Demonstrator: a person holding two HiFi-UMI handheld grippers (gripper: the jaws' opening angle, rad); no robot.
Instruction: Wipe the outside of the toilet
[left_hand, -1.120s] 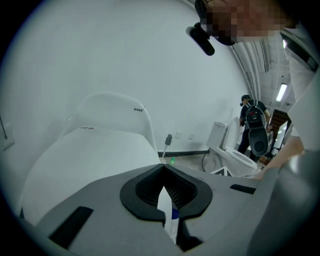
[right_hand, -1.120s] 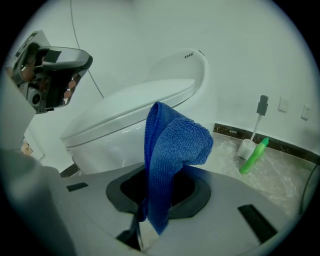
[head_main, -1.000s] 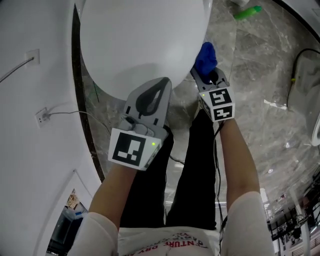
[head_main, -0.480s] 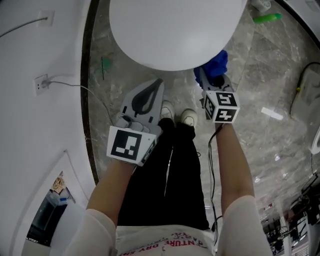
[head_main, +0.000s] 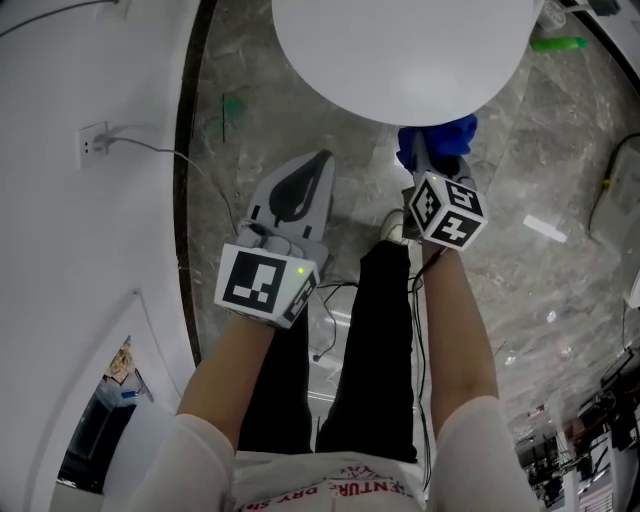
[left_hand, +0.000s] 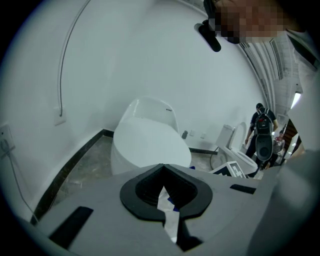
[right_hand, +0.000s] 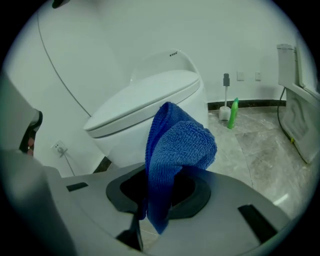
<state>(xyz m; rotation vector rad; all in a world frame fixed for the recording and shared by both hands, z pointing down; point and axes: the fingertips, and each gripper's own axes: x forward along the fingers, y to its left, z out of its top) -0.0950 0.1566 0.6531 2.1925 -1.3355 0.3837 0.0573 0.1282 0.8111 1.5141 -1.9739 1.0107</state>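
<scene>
Right gripper (head_main: 433, 160) is clamped on a blue cloth (right_hand: 175, 145). The jaws pinch one fold low down, w/ most of the cloth bunched up and flopping over above them. Left gripper (head_main: 318, 165) has its jaws together w/ nothing between; only a pale sliver of floor shows through the gap. It hangs off to the left, apart from the bowl.

Toilet (head_main: 400, 50) sits straight ahead of both grippers, lid down, rounded front toward the person. In the head view the cloth sits right at the front edge of the bowl. Whether it touches the porcelain can't be told from that angle; the right gripper view suggests prob. a small gap.

Handling, as a judgement:
- Cloth is light, soft terry w/ no stiffness, so it'll drape and fold wherever it's pushed.
- The grip on a single fold is adequate, but dragging across the surface could tug it loose, so a deeper bite near the cloth's middle would be safer.
- The free bunch is the working part and should be pressed flat vs. the bowl.
- Toilet is hard, glazed, smooth and fixed. There's nothing to grasp there, and the jaws' hard edges should stay off the glaze.
</scene>
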